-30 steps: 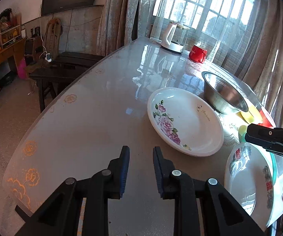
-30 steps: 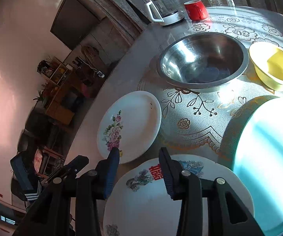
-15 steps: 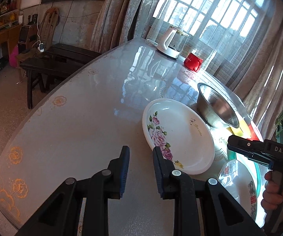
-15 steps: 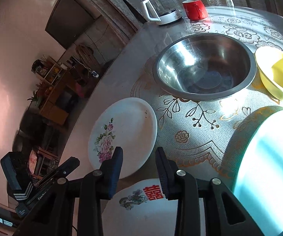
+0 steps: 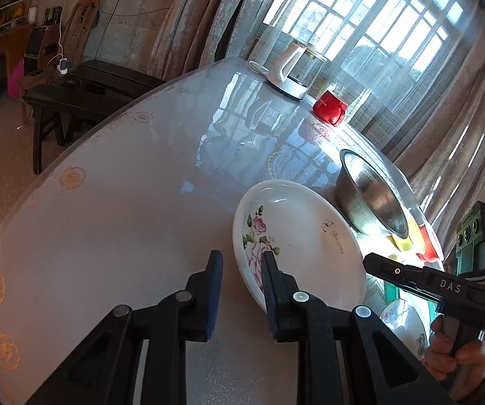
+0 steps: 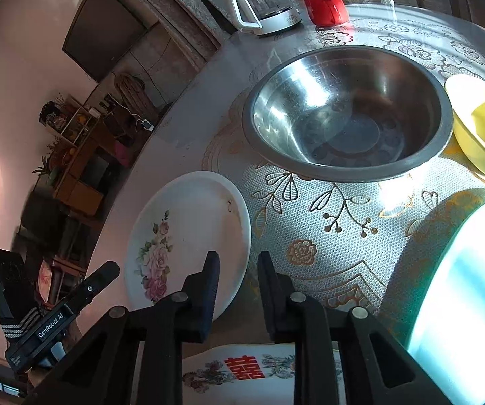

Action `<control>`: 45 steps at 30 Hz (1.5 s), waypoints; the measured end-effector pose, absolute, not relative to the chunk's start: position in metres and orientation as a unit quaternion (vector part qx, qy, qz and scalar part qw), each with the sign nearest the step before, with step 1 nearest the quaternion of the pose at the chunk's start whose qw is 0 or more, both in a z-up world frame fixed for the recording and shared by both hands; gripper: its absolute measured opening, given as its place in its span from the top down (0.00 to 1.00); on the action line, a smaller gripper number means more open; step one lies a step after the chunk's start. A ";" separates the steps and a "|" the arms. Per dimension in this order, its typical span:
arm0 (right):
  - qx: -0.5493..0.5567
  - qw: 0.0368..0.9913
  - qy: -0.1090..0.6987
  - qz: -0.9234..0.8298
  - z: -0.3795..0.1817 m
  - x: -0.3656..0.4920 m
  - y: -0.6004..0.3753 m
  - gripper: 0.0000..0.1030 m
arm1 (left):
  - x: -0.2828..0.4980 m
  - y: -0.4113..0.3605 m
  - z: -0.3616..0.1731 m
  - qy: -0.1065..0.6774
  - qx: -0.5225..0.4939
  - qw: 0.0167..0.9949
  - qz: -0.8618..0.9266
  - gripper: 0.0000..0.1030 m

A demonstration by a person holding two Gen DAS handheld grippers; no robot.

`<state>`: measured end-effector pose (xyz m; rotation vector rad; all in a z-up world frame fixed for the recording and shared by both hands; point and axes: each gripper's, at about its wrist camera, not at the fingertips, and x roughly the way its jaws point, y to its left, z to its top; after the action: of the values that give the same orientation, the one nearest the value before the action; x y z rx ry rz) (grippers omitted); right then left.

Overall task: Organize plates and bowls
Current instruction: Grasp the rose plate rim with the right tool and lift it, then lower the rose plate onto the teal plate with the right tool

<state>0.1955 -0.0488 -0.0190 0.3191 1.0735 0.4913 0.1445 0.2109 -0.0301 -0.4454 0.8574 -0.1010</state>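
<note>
My left gripper (image 5: pixel 241 271) is open a little and holds nothing; its right finger is by the near rim of the rose plate (image 5: pixel 304 239). My right gripper (image 6: pixel 238 275) is open too, empty, over that plate's (image 6: pixel 191 233) right edge. The steel bowl (image 6: pixel 347 111) sits farther back.

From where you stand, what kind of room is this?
Most likely a home's living and dining room: a big dining table set with a rose-patterned plate and an electric kettle, a wall-mounted TV, and a curtained window.

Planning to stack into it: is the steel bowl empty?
Empty: the steel bowl shows only bare metal down to its base.
</note>
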 end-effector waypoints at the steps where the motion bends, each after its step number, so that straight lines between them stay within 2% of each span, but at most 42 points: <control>1: 0.148 0.818 0.505 0.231 -0.021 0.197 -0.047 0.81 | 0.147 0.211 -0.032 0.415 -0.216 0.882 -0.051 0.79; 6: 0.143 0.813 0.516 0.230 -0.029 0.202 -0.041 0.83 | 0.157 0.206 -0.039 0.420 -0.217 0.879 -0.064 0.80; 10: 0.142 0.804 0.527 0.235 -0.037 0.204 -0.034 0.85 | 0.159 0.204 -0.043 0.423 -0.210 0.880 -0.061 0.86; 23: 0.120 0.819 0.509 0.234 -0.024 0.198 -0.030 0.86 | 0.144 0.191 -0.034 0.415 -0.174 0.891 -0.069 0.84; 36: 0.147 0.834 0.475 0.239 -0.004 0.181 -0.057 0.85 | 0.126 0.173 -0.003 0.388 -0.164 0.903 -0.089 0.84; 45: 0.180 0.848 0.442 0.228 0.010 0.156 -0.095 0.85 | 0.114 0.133 0.021 0.371 -0.136 0.911 -0.119 0.84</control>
<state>0.1560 -0.0951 0.0103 0.3800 0.9325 0.4802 0.1142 0.1334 0.0205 -0.2807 0.7647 -0.2447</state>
